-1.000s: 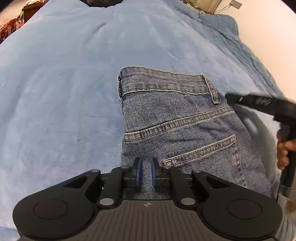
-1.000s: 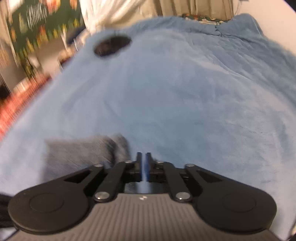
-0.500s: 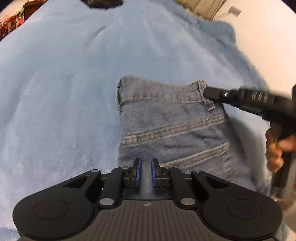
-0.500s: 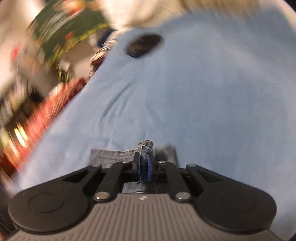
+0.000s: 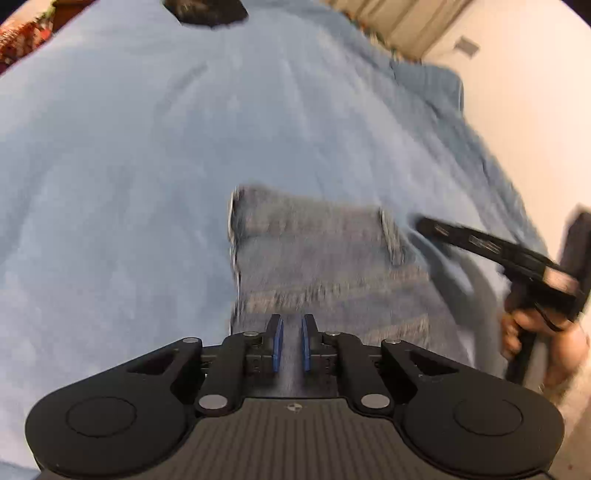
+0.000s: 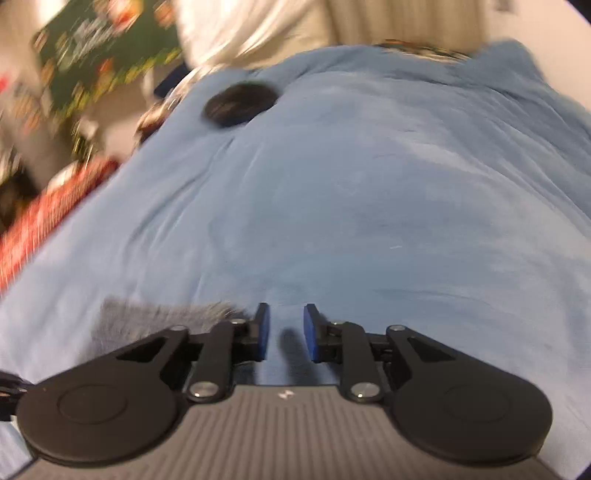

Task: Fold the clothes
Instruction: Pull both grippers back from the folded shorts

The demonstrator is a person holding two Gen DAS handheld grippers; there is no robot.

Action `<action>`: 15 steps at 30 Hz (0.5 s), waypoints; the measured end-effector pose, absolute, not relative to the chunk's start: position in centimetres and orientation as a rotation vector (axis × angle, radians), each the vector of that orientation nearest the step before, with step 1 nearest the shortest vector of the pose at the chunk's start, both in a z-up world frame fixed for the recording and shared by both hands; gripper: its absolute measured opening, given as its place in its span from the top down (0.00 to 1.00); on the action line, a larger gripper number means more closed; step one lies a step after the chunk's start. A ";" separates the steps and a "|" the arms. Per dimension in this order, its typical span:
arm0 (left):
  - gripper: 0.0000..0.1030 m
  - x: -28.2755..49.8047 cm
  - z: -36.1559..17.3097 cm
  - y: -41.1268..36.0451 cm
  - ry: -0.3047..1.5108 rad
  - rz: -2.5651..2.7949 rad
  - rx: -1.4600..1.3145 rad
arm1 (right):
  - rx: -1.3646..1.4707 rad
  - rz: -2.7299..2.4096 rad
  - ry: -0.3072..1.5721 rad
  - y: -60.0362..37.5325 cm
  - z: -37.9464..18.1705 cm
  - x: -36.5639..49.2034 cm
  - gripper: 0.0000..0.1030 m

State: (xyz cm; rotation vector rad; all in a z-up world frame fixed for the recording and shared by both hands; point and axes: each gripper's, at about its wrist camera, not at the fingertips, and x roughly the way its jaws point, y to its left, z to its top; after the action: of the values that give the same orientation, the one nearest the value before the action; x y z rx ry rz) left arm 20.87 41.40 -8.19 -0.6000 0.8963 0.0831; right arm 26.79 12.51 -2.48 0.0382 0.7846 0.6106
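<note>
One pair of folded jeans (image 5: 325,266) is laid on one blue blanket (image 5: 129,184), the waistband toward 12 o'clock in the left wrist view, with one dark round object (image 5: 207,11) noted near the blanket's far edge at 11 o'clock. One left gripper (image 5: 291,343) is held over the jeans' near edge, its two blue pads nearly pressed together with denim seen in the narrow gap, though whether cloth is pinched cannot be told. One right gripper (image 6: 286,332), carried by one hand (image 5: 535,332) at 3 o'clock, is recorded with jaws just opened and spread over bare blanket, nothing between them, the jeans' corner just beside it at 9 o'clock.
</note>
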 end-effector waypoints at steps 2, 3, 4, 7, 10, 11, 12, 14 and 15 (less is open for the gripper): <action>0.92 21.6 -8.8 42.0 0.900 0.086 -0.631 | 0.086 0.662 0.788 11.2 -1.0 24.9 0.86; 0.92 22.1 -9.2 42.0 0.905 0.084 -0.641 | 0.107 0.699 0.804 10.4 -0.6 23.5 0.86; 0.92 22.5 -9.5 41.6 0.912 0.080 -0.627 | 0.113 0.741 0.826 10.3 -0.3 22.3 0.86; 0.92 23.7 -10.2 40.2 0.931 0.068 -0.570 | 0.012 0.814 0.911 12.3 -1.9 19.0 0.86; 0.92 24.4 -10.7 39.0 0.945 0.057 -0.519 | -0.112 0.767 0.958 12.2 -5.4 17.6 1.00; 0.92 24.7 -10.9 38.9 0.949 0.052 -0.515 | -0.097 0.743 0.954 11.0 -5.7 17.2 1.00; 0.92 25.1 -10.9 39.1 0.954 0.052 -0.525 | -0.076 0.719 0.949 9.7 -5.9 16.8 1.00; 0.92 25.7 -10.4 39.1 0.947 0.046 -0.550 | -0.045 0.664 0.937 7.6 -5.8 16.2 1.00; 0.91 25.7 -9.9 39.0 0.939 0.037 -0.559 | -0.037 0.631 0.929 6.9 -5.3 16.0 1.00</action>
State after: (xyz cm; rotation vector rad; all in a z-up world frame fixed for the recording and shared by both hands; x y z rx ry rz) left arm 25.72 38.98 -9.94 -0.5590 0.9393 0.0369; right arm 15.96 6.89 -5.34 -0.0374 0.9295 0.6312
